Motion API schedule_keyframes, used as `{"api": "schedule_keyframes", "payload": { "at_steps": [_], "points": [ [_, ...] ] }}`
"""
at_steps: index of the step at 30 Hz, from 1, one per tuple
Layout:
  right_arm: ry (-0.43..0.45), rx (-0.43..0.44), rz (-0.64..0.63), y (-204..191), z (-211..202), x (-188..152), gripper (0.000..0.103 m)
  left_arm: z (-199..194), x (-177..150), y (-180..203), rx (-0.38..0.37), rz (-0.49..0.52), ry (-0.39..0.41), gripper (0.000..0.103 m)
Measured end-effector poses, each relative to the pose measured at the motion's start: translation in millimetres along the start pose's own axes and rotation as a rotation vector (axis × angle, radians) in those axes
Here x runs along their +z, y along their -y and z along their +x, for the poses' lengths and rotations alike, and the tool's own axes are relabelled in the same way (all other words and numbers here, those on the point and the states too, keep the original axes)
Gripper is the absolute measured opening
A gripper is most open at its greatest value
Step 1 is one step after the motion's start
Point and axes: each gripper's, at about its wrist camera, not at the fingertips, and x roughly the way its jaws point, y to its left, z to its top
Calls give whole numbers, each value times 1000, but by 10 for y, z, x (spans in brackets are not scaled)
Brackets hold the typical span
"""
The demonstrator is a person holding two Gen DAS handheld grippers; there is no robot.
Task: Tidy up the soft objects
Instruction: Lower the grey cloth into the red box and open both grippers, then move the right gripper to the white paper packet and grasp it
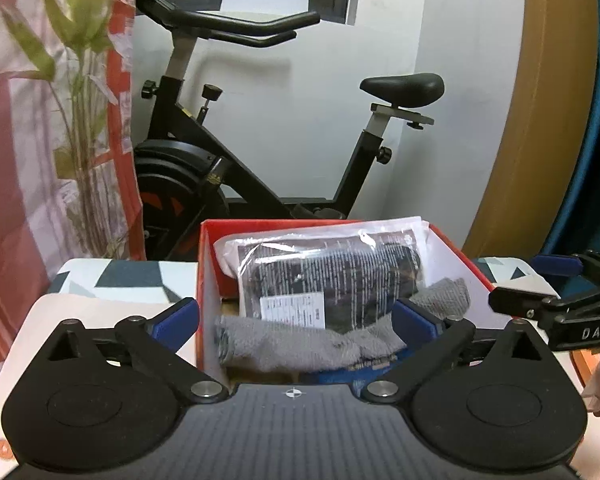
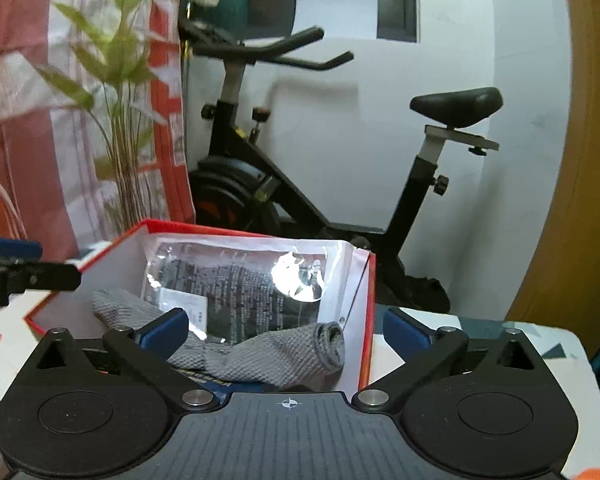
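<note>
Two matte black handheld grippers fitted with blue finger pads.
On the left gripper [image 1: 296, 320], ribbed grey decking, round black discs, silver pivot screws and a white crosshair mark are seen; the right gripper [image 2: 286, 330] is built alike, with "DAS" lettered in white on its linkage.

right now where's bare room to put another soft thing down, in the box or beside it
The red box is crowded: plastic packet leaning behind, grey sock across the front. Bare tabletop lies left of the box, and a patch right of it.

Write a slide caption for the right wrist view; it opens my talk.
Open right tool above a red box holding a grey sock and a plastic-wrapped packet.
</note>
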Motion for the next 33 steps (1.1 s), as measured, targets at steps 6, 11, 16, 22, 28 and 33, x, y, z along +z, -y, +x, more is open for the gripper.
{"api": "schedule_keyframes", "payload": {
  "at_steps": [6,11,16,22,28,33],
  "points": [
    [23,-1,54,-34,-292,-223,103,-303,-232,42,36,13,2,103],
    [11,3,81,-97,-470,-470,103,-554,-460,39,58,-15,12,103],
    [1,-2,58,-208,-606,-739,103,-707,-619,29,92,-29,8,103],
    [-66,11,93,-275,-622,-1034,103,-720,-855,55,188,-41,-37,103],
    [-121,16,115,-266,-574,-1197,102,-705,-1066,43,197,-66,-106,103],
    [-163,20,149,-182,-517,-1307,97,-676,-1136,86,192,-62,-143,103]
  ]
}}
